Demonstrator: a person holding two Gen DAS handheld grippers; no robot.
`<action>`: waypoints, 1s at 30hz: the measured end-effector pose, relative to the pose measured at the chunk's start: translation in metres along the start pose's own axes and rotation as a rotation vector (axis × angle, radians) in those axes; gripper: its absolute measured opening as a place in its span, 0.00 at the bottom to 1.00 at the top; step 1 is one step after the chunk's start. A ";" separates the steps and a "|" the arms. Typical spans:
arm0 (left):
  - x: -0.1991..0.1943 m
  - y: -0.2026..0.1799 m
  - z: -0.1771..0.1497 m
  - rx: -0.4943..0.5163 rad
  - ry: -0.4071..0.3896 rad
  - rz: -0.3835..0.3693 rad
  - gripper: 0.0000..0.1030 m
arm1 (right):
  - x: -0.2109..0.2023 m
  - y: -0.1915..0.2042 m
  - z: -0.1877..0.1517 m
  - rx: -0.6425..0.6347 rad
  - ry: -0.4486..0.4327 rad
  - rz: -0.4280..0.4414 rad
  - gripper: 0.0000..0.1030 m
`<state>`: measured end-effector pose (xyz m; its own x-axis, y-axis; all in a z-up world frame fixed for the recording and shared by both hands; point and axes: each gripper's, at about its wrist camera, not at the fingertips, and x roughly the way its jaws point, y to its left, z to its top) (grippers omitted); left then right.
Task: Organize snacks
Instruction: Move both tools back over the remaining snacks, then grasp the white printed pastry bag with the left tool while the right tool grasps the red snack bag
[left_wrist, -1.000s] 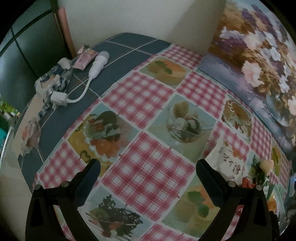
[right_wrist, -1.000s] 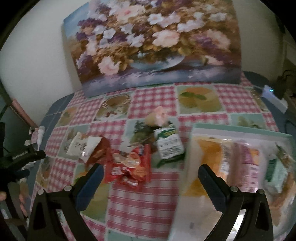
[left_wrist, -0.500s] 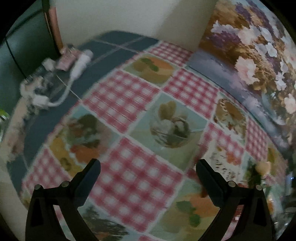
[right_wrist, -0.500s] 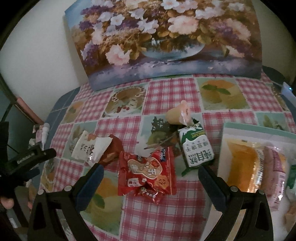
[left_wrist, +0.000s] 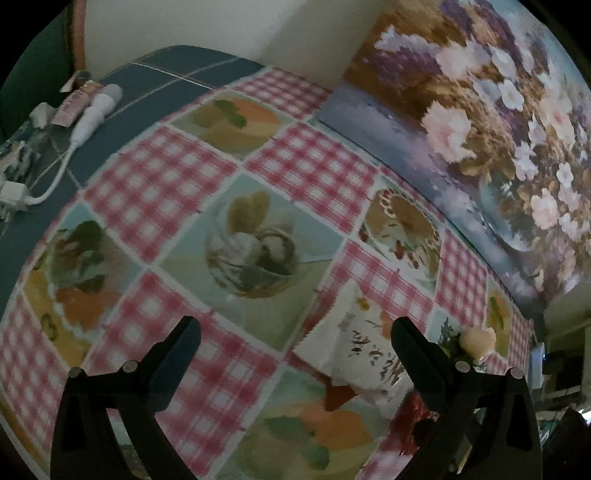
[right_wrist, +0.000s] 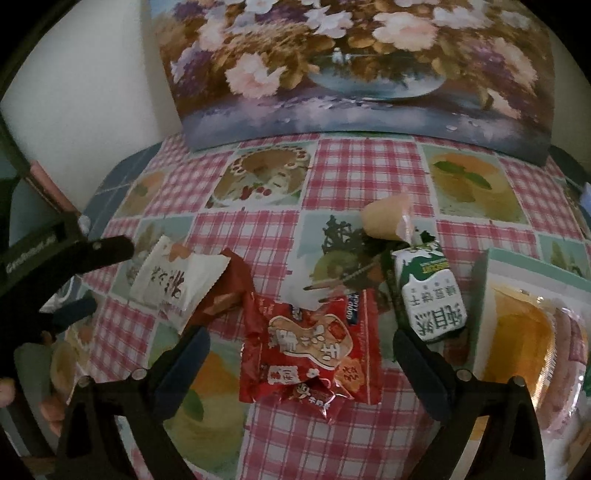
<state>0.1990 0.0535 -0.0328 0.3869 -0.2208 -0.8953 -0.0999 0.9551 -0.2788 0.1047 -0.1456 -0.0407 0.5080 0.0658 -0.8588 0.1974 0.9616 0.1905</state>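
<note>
Loose snacks lie on the checked tablecloth. In the right wrist view a red peanut packet (right_wrist: 310, 347) lies between the fingers of my open right gripper (right_wrist: 301, 341). A white sachet (right_wrist: 177, 280) lies over a dark red wrapper (right_wrist: 231, 284) to its left. A green-and-white milk carton (right_wrist: 430, 295) and a pale jelly cup (right_wrist: 388, 219) lie to its right. My left gripper (left_wrist: 295, 332) is open and empty, low over the cloth; the white sachet (left_wrist: 364, 350) lies just ahead near its right finger. It also shows at the left of the right wrist view (right_wrist: 74, 254).
A pale tray (right_wrist: 495, 266) at the right holds packed snacks, among them an orange one (right_wrist: 521, 339). A flower painting (right_wrist: 354, 70) leans against the back wall. A white plug with cable (left_wrist: 92, 110) and small items lie at the far left on the blue part.
Both grippers moved forward and lower over the table. The right one now straddles the red packet. The left one swung right, bringing the white sachet into view.
</note>
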 end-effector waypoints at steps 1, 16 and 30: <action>0.003 -0.003 0.000 0.002 0.005 -0.001 0.99 | 0.003 0.000 0.000 0.001 0.007 0.000 0.98; 0.034 -0.042 -0.005 0.096 0.052 0.024 0.99 | 0.026 -0.007 -0.003 0.017 0.058 -0.048 0.97; 0.030 -0.047 -0.006 0.104 0.060 -0.015 0.73 | 0.020 -0.007 -0.004 0.015 0.049 -0.069 0.80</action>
<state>0.2093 0.0011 -0.0485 0.3322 -0.2437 -0.9112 0.0023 0.9662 -0.2576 0.1102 -0.1501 -0.0616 0.4511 0.0124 -0.8924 0.2433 0.9603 0.1363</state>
